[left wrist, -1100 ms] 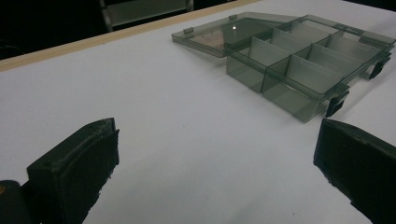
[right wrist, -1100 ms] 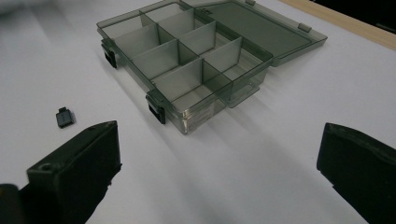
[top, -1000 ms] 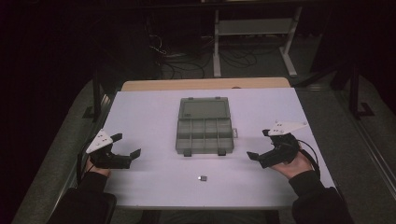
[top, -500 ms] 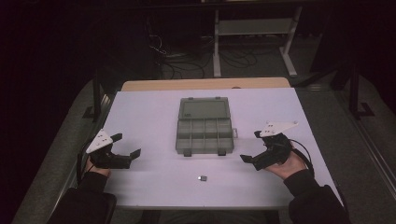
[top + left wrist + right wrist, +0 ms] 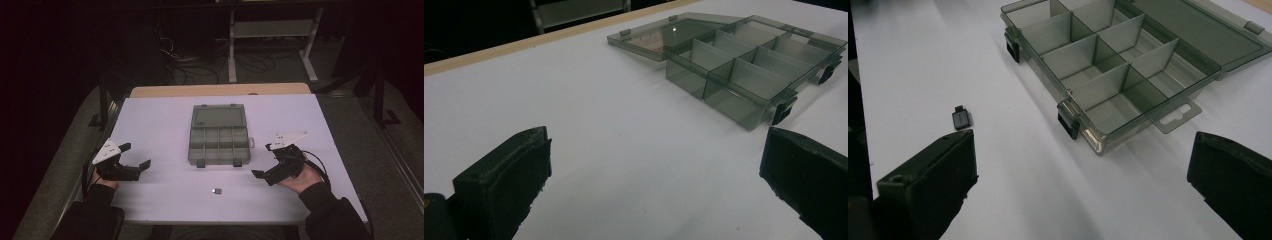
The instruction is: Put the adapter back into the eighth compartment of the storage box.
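The right gripper (image 5: 266, 175) has slid down toward the small dark rectangular clip-like piece (image 5: 216, 191) lying near the table's front edge, jaws spread and empty; looks like it's lining up a pick. The left gripper (image 5: 135, 167) hasn't budged, also spread with nothing in it; the smoky transparent plastic compartment box (image 5: 219, 145) sits lid open mid-table.

High view: fixed, above the person's side, looking forward and down; takes in the whole white table (image 5: 150, 120), the compartment box (image 5: 219, 135) at its middle, both held grippers and the dark floor beyond.

Left gripper view: low, close to the tabletop, looking along its own jaws across the table (image 5: 574, 115) toward the compartment box (image 5: 744, 65), seen upper right, lid side farther.

Right gripper view: somewhat higher, close, looking down over the compartment box (image 5: 1108, 65) and a small black part (image 5: 961, 118).

Shared: all three take in the box and the tabletop; high view and right gripper view both take in the small black part (image 5: 217, 191).
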